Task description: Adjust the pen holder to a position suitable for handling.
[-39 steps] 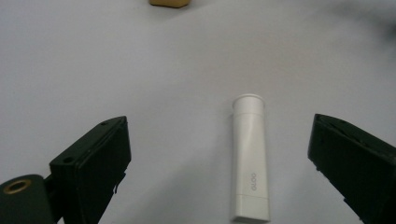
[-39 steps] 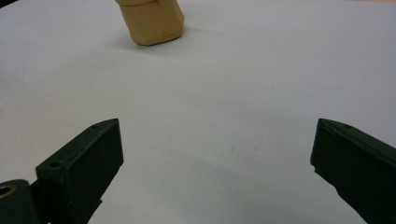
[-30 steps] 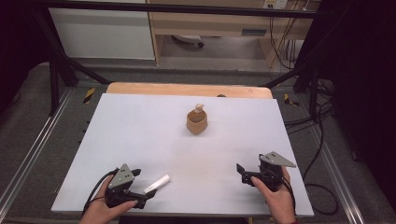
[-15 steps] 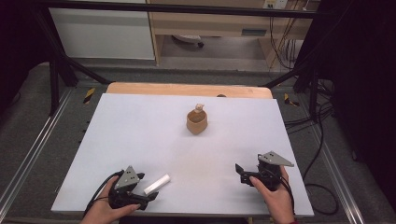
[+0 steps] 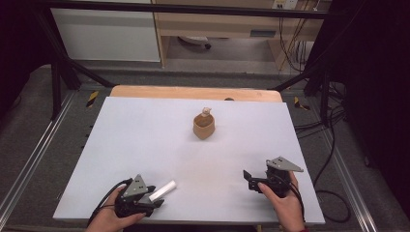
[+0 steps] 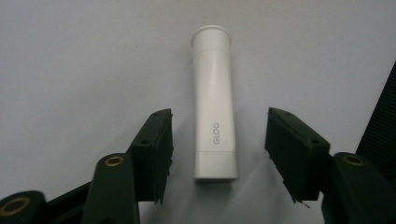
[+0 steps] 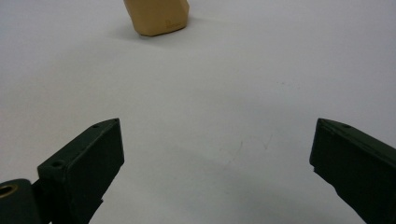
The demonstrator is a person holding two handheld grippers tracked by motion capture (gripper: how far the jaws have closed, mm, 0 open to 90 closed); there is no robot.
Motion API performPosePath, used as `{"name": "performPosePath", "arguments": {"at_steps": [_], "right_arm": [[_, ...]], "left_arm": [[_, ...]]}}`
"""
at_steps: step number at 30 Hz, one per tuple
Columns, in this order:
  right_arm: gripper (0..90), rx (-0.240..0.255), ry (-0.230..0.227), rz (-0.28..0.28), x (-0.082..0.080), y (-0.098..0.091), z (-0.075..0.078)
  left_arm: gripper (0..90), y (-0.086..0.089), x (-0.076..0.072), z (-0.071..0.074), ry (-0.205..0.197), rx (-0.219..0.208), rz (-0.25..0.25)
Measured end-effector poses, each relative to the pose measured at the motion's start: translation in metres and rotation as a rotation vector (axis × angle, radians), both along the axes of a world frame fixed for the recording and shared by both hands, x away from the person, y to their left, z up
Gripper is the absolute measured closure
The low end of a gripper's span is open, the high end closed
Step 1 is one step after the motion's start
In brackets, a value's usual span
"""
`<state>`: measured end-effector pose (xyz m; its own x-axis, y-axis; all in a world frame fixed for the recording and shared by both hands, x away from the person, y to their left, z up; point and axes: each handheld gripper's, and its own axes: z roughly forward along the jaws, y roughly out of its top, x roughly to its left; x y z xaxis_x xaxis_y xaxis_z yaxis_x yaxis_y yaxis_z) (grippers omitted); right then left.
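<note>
A white glue stick (image 5: 162, 190) (image 6: 214, 116) marked GLOO lies flat on the white table (image 5: 145, 140) near the front left. My left gripper (image 5: 153, 196) (image 6: 217, 149) rests on the table with the stick's near end between its jaws. The jaws have just been closing, but a gap remains on each side and the pads (image 6: 156, 149) do not touch the stick. My right gripper (image 5: 250, 180) (image 7: 215, 163) stands open at the front right, with nothing between its jaws. A tan cup (image 5: 204, 127) (image 7: 159, 18) sits mid-table with a small pale object (image 5: 207, 111) at its rim.
A wooden strip (image 5: 193, 92) runs along the table's far edge. Black frame posts (image 5: 58, 72) and cables (image 5: 319, 121) flank the table. Open white surface lies between the cup and both grippers.
My left gripper has edged toward the glue stick and its jaws have narrowed around it. The right hand and the cup have not moved.
</note>
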<state>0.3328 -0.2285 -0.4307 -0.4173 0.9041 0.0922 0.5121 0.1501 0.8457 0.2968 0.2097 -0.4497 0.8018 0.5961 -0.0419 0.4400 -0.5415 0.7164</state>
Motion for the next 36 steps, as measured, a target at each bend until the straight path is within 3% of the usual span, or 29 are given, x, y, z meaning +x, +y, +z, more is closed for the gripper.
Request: {"name": "performPosePath", "arguments": {"at_steps": [5,12,20,29,36], "right_arm": [[3.4,-0.004,0.005,0.003,0.0,0.001,-0.001],[3.3,-0.006,0.009,0.005,0.001,0.001,-0.001],[3.4,-0.01,0.017,0.008,0.001,0.002,-0.002],[3.3,-0.012,0.012,0.012,0.001,0.003,-0.002],[3.2,-0.011,0.005,0.011,0.001,0.004,-0.001]], "left_arm": [[51.3,0.001,0.0,0.0,0.014,0.01,-0.001],[61.9,0.001,-0.001,0.0,0.003,0.027,-0.011],[70.3,-0.008,-0.003,0.0,-0.039,0.071,-0.005],[71.2,-0.007,0.001,0.002,-0.024,0.075,-0.027],[71.2,-0.004,0.005,0.01,-0.04,0.055,-0.022]]}}
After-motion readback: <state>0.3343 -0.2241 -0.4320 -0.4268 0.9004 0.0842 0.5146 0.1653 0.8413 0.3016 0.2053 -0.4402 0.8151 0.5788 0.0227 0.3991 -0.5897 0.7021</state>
